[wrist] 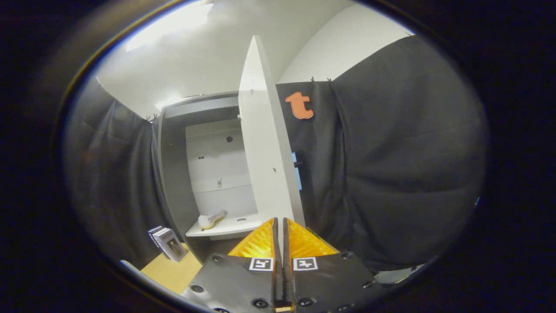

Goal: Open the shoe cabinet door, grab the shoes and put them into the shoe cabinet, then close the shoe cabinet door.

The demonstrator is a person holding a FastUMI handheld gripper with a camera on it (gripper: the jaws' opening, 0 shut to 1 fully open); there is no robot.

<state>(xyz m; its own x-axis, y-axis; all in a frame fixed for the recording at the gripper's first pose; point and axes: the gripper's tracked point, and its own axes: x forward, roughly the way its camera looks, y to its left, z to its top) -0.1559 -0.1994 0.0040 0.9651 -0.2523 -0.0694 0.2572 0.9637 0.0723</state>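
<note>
both fingers (260, 241) pinched on the open door's (265, 165) edge — gripper (279, 226) closed.

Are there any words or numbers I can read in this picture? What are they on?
Shoe on the shelf: a mark on its side, too blurred to read.
Books left of the shelf: cover print too small to read.
Gripper, shut on the door edge: two square pattern tags, no words.
</note>
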